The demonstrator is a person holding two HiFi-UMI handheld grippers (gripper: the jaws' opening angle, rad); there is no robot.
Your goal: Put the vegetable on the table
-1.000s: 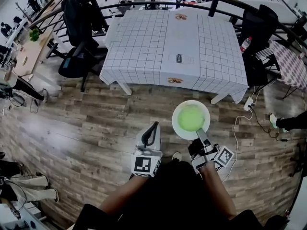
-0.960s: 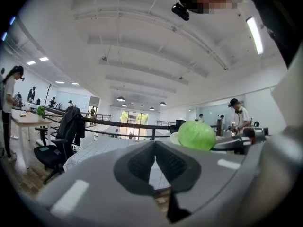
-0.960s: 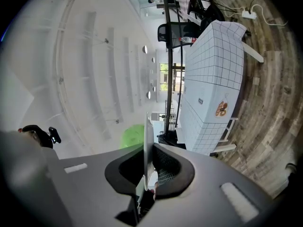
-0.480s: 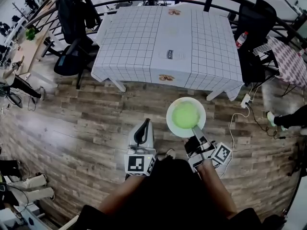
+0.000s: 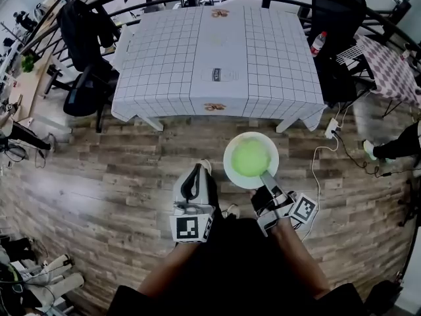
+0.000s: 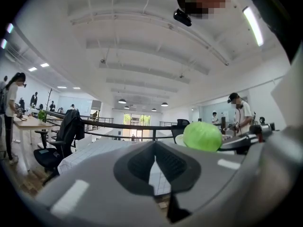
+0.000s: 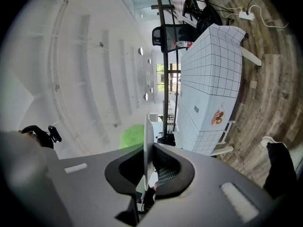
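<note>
A: What's round the table (image 5: 177,64)? Quick.

B: White grid cloth (image 5: 283,78) over it, hanging down the near side. Black office chair (image 5: 84,92) off its left corner, w/ a dark jacket (image 5: 77,25) draped on smth behind that. Another dark chair (image 5: 332,15) at the far right corner, and a bottle (image 5: 318,43) just beside the table's right edge. Dark railing (image 6: 118,126) runs behind the lot. Second table (image 5: 395,71) w/ a patterned cloth further right.

A: Anything btwn plate and table?

B: A strip of wood floor (image 5: 99,176), as the head view shows it. Power strip (image 5: 331,129) and white cable (image 5: 318,176) lie on the floor to the right, off to the side of the plate. Someone's shoe (image 5: 370,149) beyond those.

A: Where's the veg?

B: Vegetable (image 5: 250,158) sits mid-plate on a white plate (image 5: 231,170). The plate is held out over the floor, near the table's front edge, right of its centre.

A: Which way does it point?

B: Can't say. It's a round, pale green head, so no long axis I can make out, and no stem end showing. The plate reads as a full circle from above, so approx level.

A: Grippers?

B: Right gripper (image 5: 266,176) is clamped on the plate's near rim. In its own view the rim runs edge-on btwn the pads. Left gripper (image 5: 197,172) has jaws together w/ nothing btwn them. It's beside the plate on the left, apart from it, pointing at the table.
</note>
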